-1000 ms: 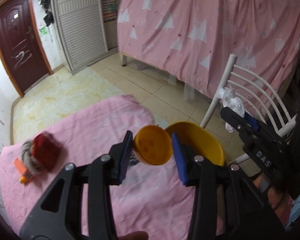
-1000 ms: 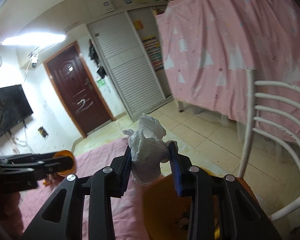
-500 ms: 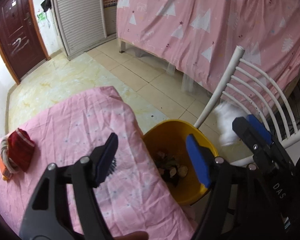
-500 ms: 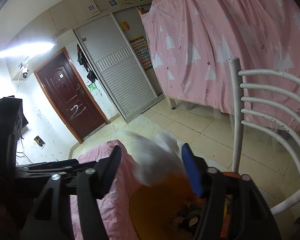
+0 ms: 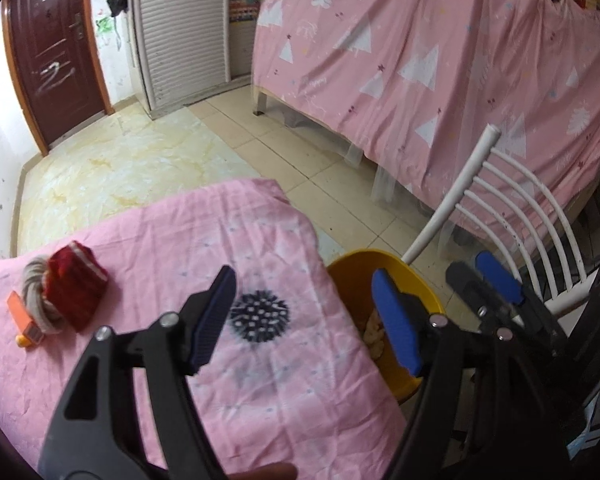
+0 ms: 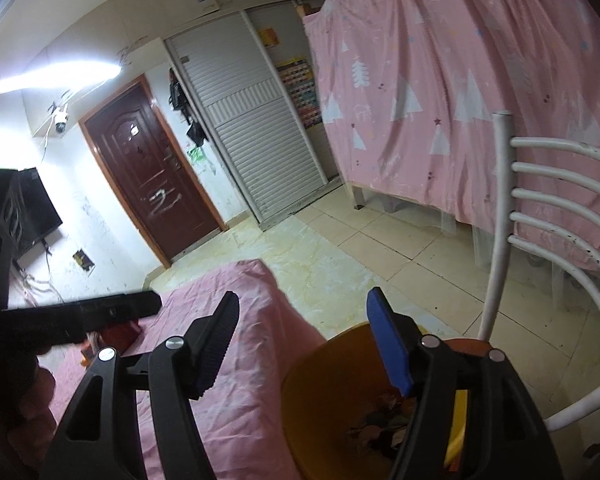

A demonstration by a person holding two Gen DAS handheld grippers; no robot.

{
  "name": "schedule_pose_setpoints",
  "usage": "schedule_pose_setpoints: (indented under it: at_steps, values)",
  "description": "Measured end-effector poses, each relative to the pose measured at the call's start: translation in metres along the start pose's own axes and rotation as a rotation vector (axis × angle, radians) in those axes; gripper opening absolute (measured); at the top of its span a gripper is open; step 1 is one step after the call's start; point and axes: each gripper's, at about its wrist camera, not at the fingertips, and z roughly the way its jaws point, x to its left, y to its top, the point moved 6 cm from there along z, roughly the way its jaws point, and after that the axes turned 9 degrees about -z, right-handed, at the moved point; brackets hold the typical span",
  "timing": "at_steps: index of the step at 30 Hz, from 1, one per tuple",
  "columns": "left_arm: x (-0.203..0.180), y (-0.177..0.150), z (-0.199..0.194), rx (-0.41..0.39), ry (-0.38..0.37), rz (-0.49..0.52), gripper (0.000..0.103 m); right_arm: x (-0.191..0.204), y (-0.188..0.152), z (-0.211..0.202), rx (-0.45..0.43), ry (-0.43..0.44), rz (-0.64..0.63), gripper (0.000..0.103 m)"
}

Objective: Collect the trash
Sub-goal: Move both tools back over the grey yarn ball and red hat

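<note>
A yellow bin (image 5: pixel 350 280) stands on the floor at the right edge of the pink-covered table (image 5: pixel 204 240); scraps lie inside it (image 6: pixel 380 424). My left gripper (image 5: pixel 304 316) is open and empty above the table's right edge and the bin. My right gripper (image 6: pixel 300 340) is open and empty over the bin (image 6: pixel 312 392); it also shows in the left wrist view (image 5: pixel 484 280). A black spiky disc (image 5: pixel 260 312) lies on the cloth below my left gripper.
A red knitted item (image 5: pixel 74 284), a rope coil (image 5: pixel 36 280) and an orange item (image 5: pixel 22 316) lie at the table's left end. A white chair (image 5: pixel 512 208) stands right of the bin. A pink curtain (image 5: pixel 440 60) hangs behind.
My left gripper opened and the orange lid it held is gone. My right gripper opened and dropped the white crumpled paper into the bin. Both are empty now.
</note>
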Motion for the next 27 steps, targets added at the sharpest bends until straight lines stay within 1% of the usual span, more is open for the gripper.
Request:
schedule_pose_setpoints:
  at_steps: [8, 16, 23, 27]
  values:
    - [0.045, 0.006, -0.020, -0.036, 0.015, -0.055, 0.068, 0.047, 0.001, 0.015, 0.039, 0.049, -0.058, 0.061]
    - [0.101, 0.008, -0.036, -0.064, 0.034, -0.126, 0.068, 0.109, 0.012, 0.033, 0.067, 0.099, -0.159, 0.064]
    - [0.157, 0.011, -0.049, -0.087, 0.070, -0.193, 0.068, 0.164, 0.012, 0.055, 0.106, 0.150, -0.232, 0.065]
    - [0.194, 0.015, -0.053, -0.096, 0.103, -0.241, 0.068, 0.193, 0.009, 0.068, 0.131, 0.176, -0.274, 0.066]
